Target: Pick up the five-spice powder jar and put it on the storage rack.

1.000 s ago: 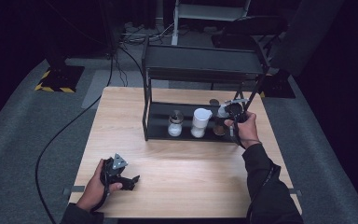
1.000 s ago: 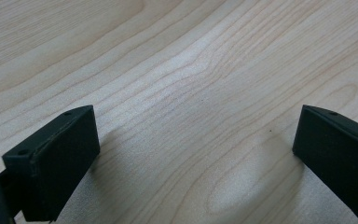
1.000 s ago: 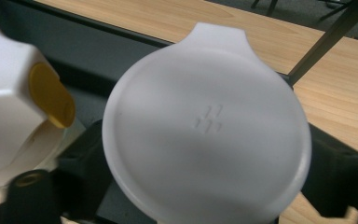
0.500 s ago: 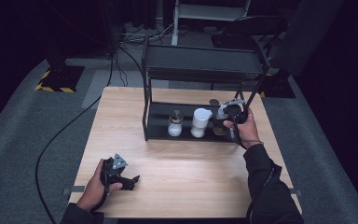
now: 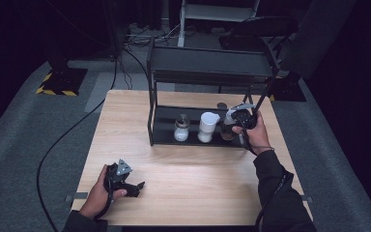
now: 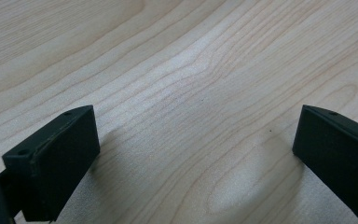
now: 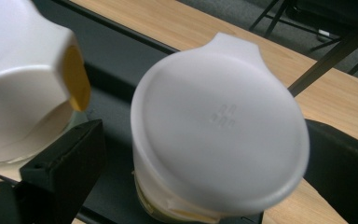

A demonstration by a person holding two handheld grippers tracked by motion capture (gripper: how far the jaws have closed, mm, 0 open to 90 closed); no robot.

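The right gripper (image 5: 237, 120) is at the right end of the black rack (image 5: 207, 63) on the bench (image 5: 198, 193), reaching into its lower tier (image 5: 166, 134). In the right gripper view a jar with a frosted lid (image 7: 219, 126) stands upright on that dark tier, between the two jaws. The jaws have just been opening and now sit spread on either side of the jar, the near one clearly off its wall. This reads as a set-down that has just let go.

The step in hand is likely getting the gripper away cleanly:
- Keep the jaws wide.
- Back out along the line they point, not sideways. A white container (image 7: 23, 79) with a yellow spot stands just beside the jar, close to one jaw, and a sideways drift would nudge it.
- Watch the small tab on the lid's rim, since a jaw rising past it could catch it and tip the jar.
- Stay low enough to miss the rack's top shelf overhead.

The left gripper (image 5: 134, 186) rests on the bench near the front edge. Its jaws are spread over bare wood with nothing between them, and it can stay where it is.
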